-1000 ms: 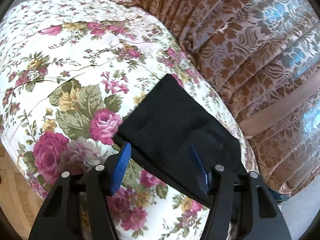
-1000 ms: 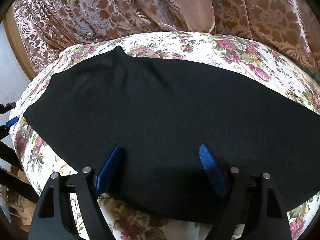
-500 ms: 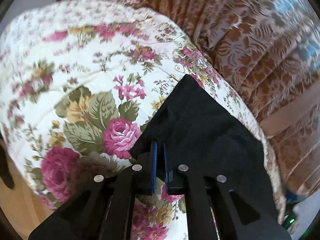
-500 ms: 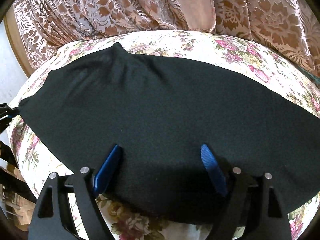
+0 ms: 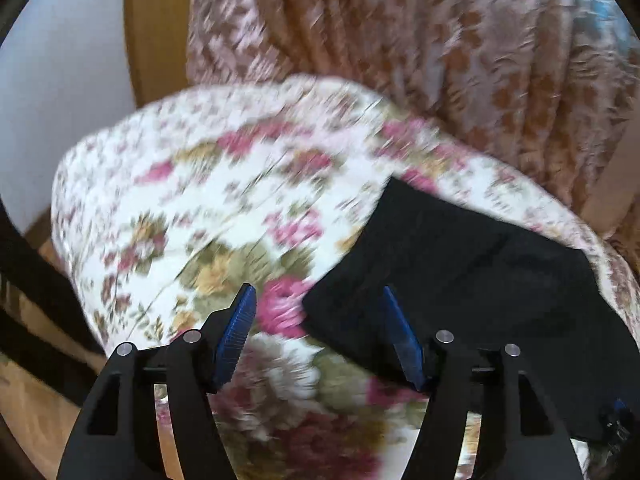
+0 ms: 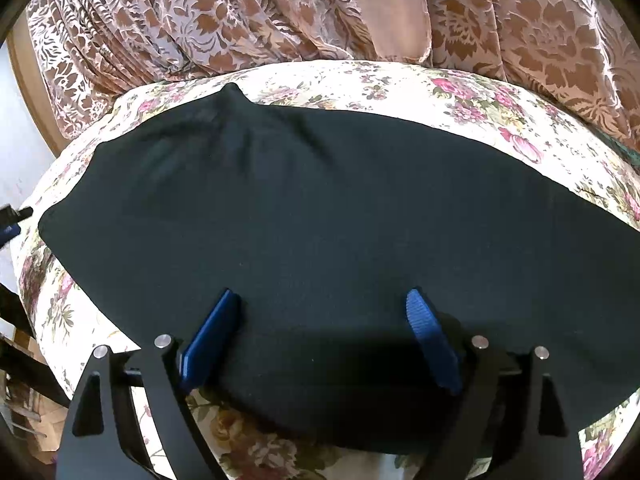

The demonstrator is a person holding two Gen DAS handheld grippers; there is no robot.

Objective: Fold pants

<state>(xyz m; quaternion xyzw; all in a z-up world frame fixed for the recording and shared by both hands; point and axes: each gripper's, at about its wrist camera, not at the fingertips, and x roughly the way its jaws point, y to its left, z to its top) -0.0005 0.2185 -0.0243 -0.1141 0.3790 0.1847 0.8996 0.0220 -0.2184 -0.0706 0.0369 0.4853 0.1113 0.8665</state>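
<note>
Nearest the lens, the right gripper (image 6: 324, 332) hangs low over the black pants (image 6: 320, 216), its blue pads spread wide with nothing between them, the near hem just below. The pants lie flat across the floral bedspread (image 6: 480, 96), running side to side. The left gripper (image 5: 318, 328) hovers at the garment's end, fingers parted and empty; its right pad (image 5: 402, 340) appears to overlap the cloth's corner, though motion blur makes contact hard to judge. Beyond the bed hangs a brown patterned curtain (image 6: 240, 8).
</note>
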